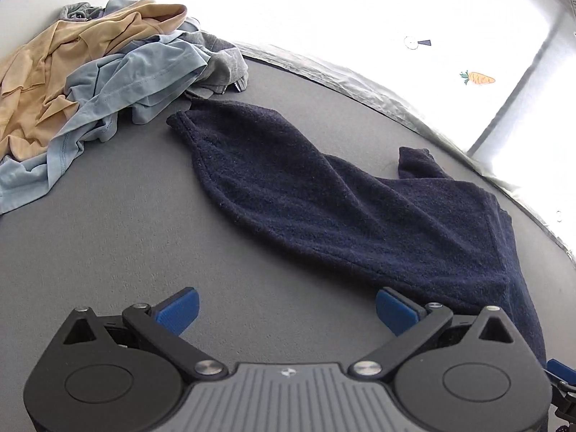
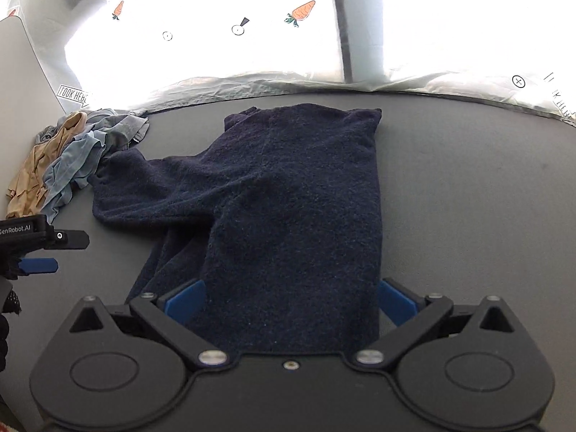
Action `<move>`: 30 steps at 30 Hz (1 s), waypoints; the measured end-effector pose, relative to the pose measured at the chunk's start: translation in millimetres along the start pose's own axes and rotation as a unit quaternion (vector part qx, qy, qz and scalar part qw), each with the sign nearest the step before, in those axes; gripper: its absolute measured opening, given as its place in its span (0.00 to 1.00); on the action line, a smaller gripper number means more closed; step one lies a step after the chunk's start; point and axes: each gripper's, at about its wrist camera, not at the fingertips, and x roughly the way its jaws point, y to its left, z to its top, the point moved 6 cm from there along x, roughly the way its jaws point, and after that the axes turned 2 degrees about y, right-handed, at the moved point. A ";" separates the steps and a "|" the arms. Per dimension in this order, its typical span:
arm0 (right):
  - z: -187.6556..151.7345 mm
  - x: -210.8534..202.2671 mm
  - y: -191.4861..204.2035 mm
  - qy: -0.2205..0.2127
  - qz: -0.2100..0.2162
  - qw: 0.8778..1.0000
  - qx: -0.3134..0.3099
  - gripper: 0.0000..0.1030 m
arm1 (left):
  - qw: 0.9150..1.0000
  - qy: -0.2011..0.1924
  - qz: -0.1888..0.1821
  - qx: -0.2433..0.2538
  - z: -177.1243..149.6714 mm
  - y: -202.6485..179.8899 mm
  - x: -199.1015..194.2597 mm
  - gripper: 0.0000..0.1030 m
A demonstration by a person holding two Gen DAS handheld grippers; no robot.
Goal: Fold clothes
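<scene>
A navy knit sweater (image 2: 288, 194) lies on the grey table, partly folded, one sleeve stretched toward the left. It also shows in the left wrist view (image 1: 324, 194). My right gripper (image 2: 289, 302) is open, its blue fingers on either side of the sweater's near hem, holding nothing. My left gripper (image 1: 286, 309) is open and empty over bare table just left of the sweater's near edge. It also shows at the left edge of the right wrist view (image 2: 39, 264).
A pile of tan, light blue and grey clothes (image 1: 90, 82) lies at the table's far left, also in the right wrist view (image 2: 72, 158). A crinkled silver sheet (image 2: 288, 82) and a bright patterned wall run along the table's far edge.
</scene>
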 end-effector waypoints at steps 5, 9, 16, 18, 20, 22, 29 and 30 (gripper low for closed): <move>0.5 41.9 -22.6 0.023 -0.047 0.997 0.055 1.00 | 0.999 -0.010 0.024 -0.021 48.6 31.9 31.8 1.00; -5.5 46.3 -21.2 0.003 -0.048 0.998 0.051 1.00 | 0.999 -0.017 0.044 -0.024 76.8 50.9 58.7 1.00; -2.4 48.7 -18.8 0.002 -0.047 0.998 0.035 1.00 | 0.996 -0.063 0.046 -0.037 113.9 62.1 88.6 0.91; -0.7 49.7 -18.4 0.007 -0.045 0.998 0.031 1.00 | 0.996 -0.076 0.043 -0.036 120.2 60.6 93.7 0.76; 1.3 50.7 -18.6 0.015 -0.041 0.999 0.028 1.00 | 0.995 -0.085 0.047 -0.035 125.3 59.7 97.4 0.57; 3.7 51.8 -19.2 0.026 -0.037 0.999 0.025 1.00 | 0.993 -0.092 0.058 -0.038 129.9 60.6 98.1 0.24; 9.3 47.6 -18.2 0.049 -0.034 0.998 0.019 1.00 | 0.987 -0.152 -0.011 -0.055 145.2 38.5 42.8 0.07; 8.7 45.1 -18.0 0.046 -0.034 0.998 0.019 1.00 | 0.986 -0.161 -0.029 -0.043 146.0 26.4 29.5 0.07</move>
